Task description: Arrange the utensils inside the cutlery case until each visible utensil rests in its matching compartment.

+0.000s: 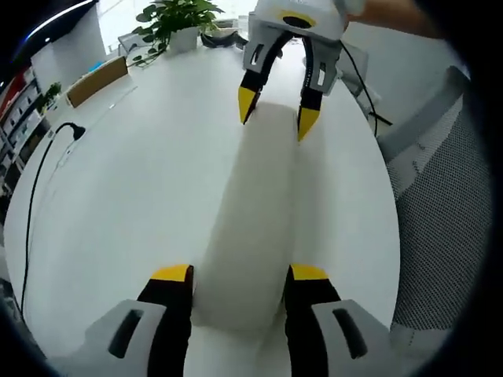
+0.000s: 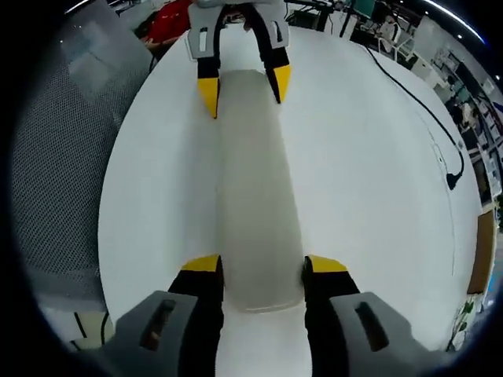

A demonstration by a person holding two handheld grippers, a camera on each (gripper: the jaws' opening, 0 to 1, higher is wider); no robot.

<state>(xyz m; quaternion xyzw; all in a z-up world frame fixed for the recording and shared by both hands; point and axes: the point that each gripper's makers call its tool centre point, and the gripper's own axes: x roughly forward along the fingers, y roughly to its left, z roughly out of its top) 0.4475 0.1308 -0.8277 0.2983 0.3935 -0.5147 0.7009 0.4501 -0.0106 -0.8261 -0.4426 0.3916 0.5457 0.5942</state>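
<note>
White closed cutlery case [image 1: 250, 228], contents hidden, ends clasped by left tongs [image 1: 240, 276] and right tongs [image 2: 262, 265].

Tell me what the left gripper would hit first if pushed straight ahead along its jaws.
Its jaws already straddle the near end of the long white case, so it would slide along that. Beyond, the right gripper straddles the far end, probably the first real obstacle; depth is unclear.

— What is lying on the table?
— A long, pale cutlery case [image 1: 250, 220], closed, with rounded ends, is lying flat on the white table.
— How is it looking from the other end?
— It is showing as frosted and slightly see-through [image 2: 255, 196]; I cannot make out its contents.
</note>
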